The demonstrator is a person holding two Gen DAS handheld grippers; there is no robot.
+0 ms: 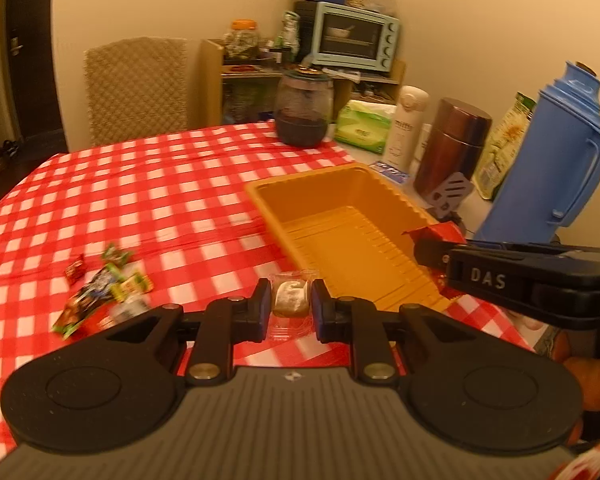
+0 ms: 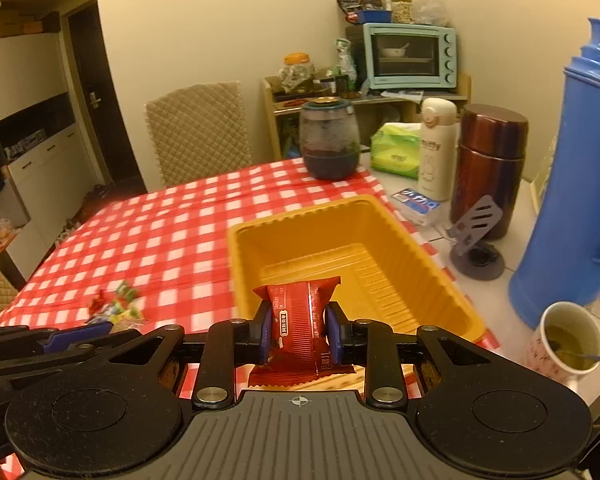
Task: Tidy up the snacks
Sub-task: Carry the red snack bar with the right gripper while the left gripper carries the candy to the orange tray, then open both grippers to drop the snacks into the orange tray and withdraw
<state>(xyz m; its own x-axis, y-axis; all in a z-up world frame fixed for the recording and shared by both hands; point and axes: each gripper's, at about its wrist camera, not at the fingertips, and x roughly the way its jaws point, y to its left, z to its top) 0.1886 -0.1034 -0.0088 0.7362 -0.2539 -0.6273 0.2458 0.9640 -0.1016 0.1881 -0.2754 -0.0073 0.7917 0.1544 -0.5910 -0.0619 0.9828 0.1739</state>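
Yellow tray [image 2: 380, 216] sitting empty. Left gripper [image 1: 291, 304] clamping clear-wrapped pastry [image 1: 291, 298]; right gripper [image 2: 298, 330] clamping red snack packet [image 2: 298, 314]. Loose snack pile [image 1: 100, 292] waiting on checkered tablecloth [image 1: 160, 184].

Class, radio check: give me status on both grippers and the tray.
Left gripper shut on clear-wrapped snack. Right gripper shut on red packet. Yellow tray empty. Path clear.

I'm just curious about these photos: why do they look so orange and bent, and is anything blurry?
Left wrist view: warm indoor light, walls bowed by the fisheye lens, loose snacks smeared by motion blur. Right wrist view: same tint, dark rounded corners, red packet sharp.
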